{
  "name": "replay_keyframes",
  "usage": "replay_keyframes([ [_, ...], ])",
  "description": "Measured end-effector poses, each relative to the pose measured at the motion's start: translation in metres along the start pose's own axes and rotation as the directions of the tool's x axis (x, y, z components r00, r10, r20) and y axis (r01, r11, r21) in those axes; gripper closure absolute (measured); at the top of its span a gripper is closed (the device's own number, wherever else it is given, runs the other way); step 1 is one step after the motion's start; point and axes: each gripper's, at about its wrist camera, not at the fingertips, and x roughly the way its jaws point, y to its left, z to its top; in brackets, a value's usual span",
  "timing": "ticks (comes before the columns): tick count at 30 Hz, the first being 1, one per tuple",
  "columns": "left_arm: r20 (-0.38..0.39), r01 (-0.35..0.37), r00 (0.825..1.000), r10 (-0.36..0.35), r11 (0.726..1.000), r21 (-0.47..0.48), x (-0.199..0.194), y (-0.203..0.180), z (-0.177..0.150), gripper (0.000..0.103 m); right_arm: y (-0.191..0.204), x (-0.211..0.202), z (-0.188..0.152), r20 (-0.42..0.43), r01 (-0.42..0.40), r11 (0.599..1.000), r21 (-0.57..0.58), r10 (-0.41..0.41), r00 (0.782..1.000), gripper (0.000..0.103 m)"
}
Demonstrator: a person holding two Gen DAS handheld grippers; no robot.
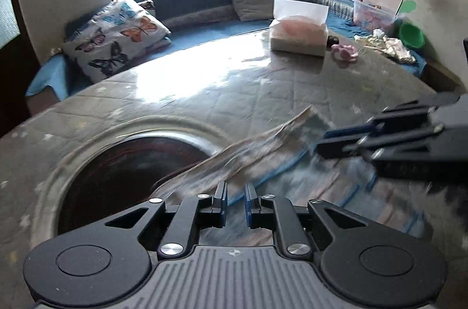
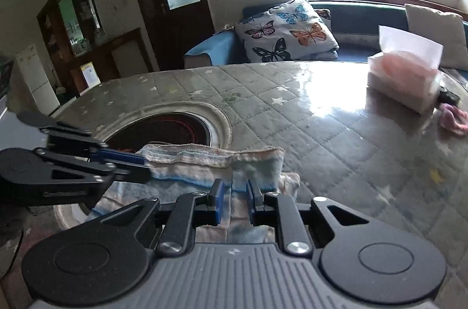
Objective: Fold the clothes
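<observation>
We hold the striped cloth [image 2: 213, 162] in both grippers, low over the table [image 2: 321, 116] beside its round burner opening [image 2: 163, 130]. The right gripper [image 2: 233, 199] has its jaws narrowly parted around a raised fold; the left gripper [image 1: 236, 199] likewise, though blur hides its contact. We should carry both corners forward evenly, stopping short of the tissue box [image 2: 403, 81].
</observation>
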Motion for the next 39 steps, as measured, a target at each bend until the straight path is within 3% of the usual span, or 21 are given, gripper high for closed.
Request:
replay_keyframes([
  [9,-0.023,0.028,0.999,-0.028,1.000,-0.007,0.039,0.000,0.012,0.087,-0.017,0.017,-0.002,-0.025,0.015,0.999,0.040,-0.014,1.000,0.087],
  [21,-0.008,0.022,1.000,-0.022,1.000,-0.002,0.047,-0.004,0.021,0.085,-0.017,0.018,-0.002,-0.032,0.017,0.999,0.042,-0.016,0.999,0.087],
  [25,-0.001,0.018,1.000,-0.018,1.000,0.005,0.032,-0.005,0.019,0.078,-0.012,0.012,0.001,-0.030,0.016,1.000,0.018,-0.016,0.999,0.086],
  [33,0.008,0.043,0.999,-0.043,0.998,0.053,-0.012,-0.024,-0.009,0.078,0.015,-0.022,-0.005,-0.015,-0.028,0.997,-0.065,0.027,1.000,0.085],
  [35,0.013,0.057,0.998,-0.058,0.996,0.068,-0.025,-0.033,-0.020,0.078,0.022,-0.031,-0.012,-0.018,-0.034,0.996,-0.084,0.033,0.999,0.080],
  [39,0.027,0.096,0.995,-0.098,0.992,0.078,-0.048,-0.053,-0.041,0.078,0.029,-0.047,-0.028,-0.027,-0.043,0.995,-0.086,0.041,0.999,0.080],
])
